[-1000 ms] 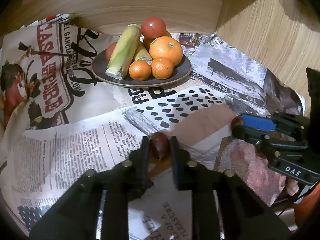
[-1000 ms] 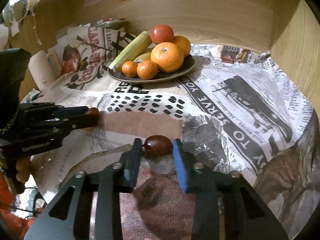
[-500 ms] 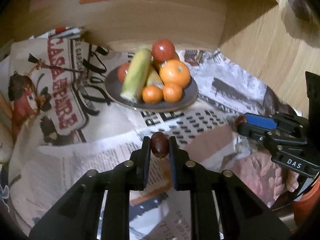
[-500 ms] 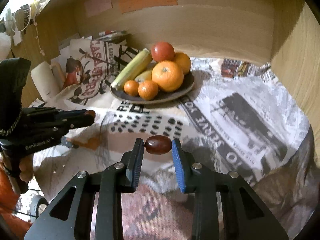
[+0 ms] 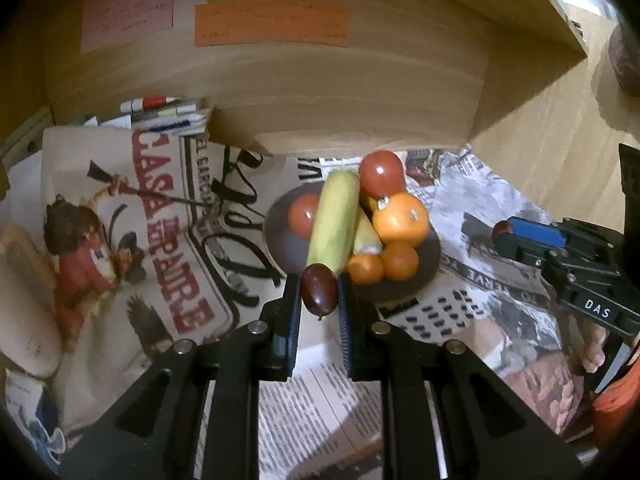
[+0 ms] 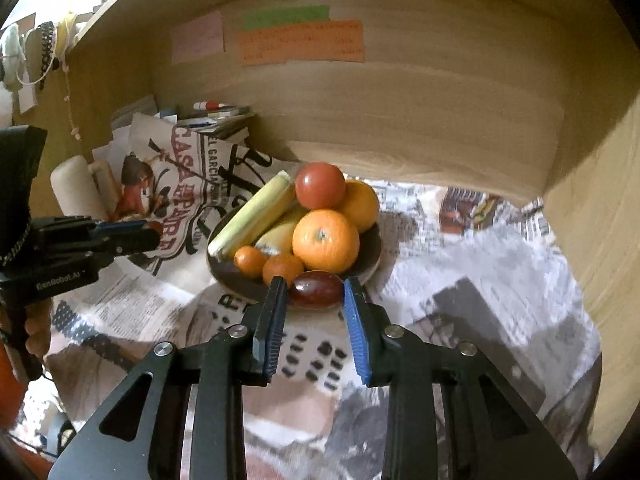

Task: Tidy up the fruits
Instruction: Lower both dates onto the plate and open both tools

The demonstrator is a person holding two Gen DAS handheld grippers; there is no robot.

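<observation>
Where newspaper lies, plate [image 6: 372,256] heaped, perhaps oranges [image 6: 325,240]

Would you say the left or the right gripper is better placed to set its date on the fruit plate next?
Probably the right. The right gripper holds its date just at the plate rim by bare dish. The left gripper's date faces the corn cob, which crowds that side.

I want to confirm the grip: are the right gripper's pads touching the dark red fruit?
Touching. The right wrist view shows the dark red fruit lying crosswise in the right gripper, each end pressed against a pad with no gap, held above the newspaper.
</observation>
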